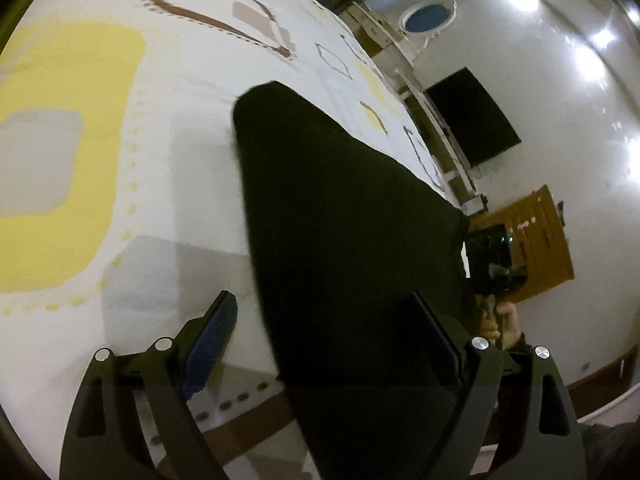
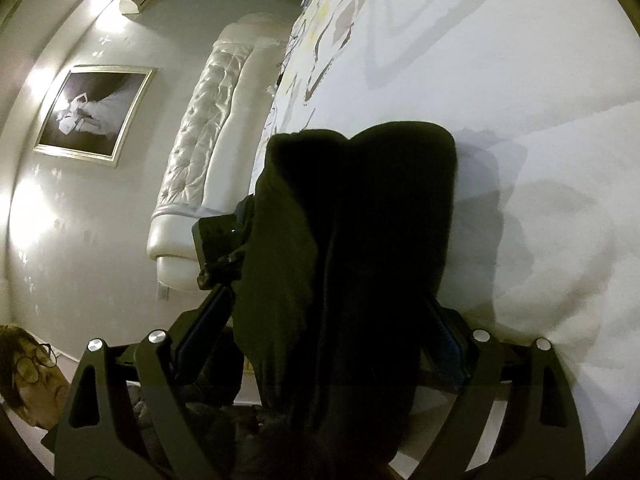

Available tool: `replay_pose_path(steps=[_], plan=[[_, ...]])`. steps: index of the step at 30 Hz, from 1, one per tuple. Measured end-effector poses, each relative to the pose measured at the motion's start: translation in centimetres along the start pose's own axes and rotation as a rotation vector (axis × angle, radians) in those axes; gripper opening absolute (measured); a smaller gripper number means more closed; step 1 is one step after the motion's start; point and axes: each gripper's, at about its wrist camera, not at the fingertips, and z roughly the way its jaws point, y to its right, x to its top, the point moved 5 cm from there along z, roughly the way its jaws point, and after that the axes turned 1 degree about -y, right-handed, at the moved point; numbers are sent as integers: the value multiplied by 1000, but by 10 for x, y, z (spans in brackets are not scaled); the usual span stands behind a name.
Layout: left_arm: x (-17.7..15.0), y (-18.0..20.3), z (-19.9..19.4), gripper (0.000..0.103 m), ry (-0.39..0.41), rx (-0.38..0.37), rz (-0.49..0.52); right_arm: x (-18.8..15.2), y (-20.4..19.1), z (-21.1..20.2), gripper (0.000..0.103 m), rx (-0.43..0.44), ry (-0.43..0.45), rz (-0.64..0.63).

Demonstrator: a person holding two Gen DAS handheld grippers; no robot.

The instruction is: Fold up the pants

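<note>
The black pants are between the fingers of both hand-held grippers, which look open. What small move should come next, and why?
Probably close both on the cloth. The left hand-held gripper and the right hand-held gripper each have wide-apart fingers with the black pants lying between them on the bedspread; nothing is pinched yet, so no fold can be lifted.
</note>
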Motion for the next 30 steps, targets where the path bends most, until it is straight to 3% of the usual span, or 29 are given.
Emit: replay_pose_path(steps=[4, 6, 7, 8, 9, 14, 20, 25, 30], plan=[[4, 2, 10, 87, -1, -17, 1, -2, -4, 4, 89, -28, -8, -30], [3, 8, 14, 87, -3, 1, 30, -3, -5, 9, 75, -70, -14, -50], [2, 11, 16, 81, -8, 12, 51, -4, -3, 12, 50, -84, -18, -43], [0, 14, 18, 67, -16, 31, 67, -5, 0, 15, 45, -73, -17, -27], [1, 14, 18, 56, -20, 57, 72, -5, 2, 16, 44, -64, -7, -17], [2, 12, 0, 40, 3, 28, 66, -1, -23, 26, 41, -82, 23, -91], [18, 7, -46, 39, 81, 93, 102, 24, -52, 69, 39, -47, 2, -150], [29, -34, -88, 39, 122, 131, 31, 47, -58, 120, 39, 0, -35, -150], [25, -68, -92, 41, 118, 103, -45, 56, -38, 143, 38, -4, -26, -72]])
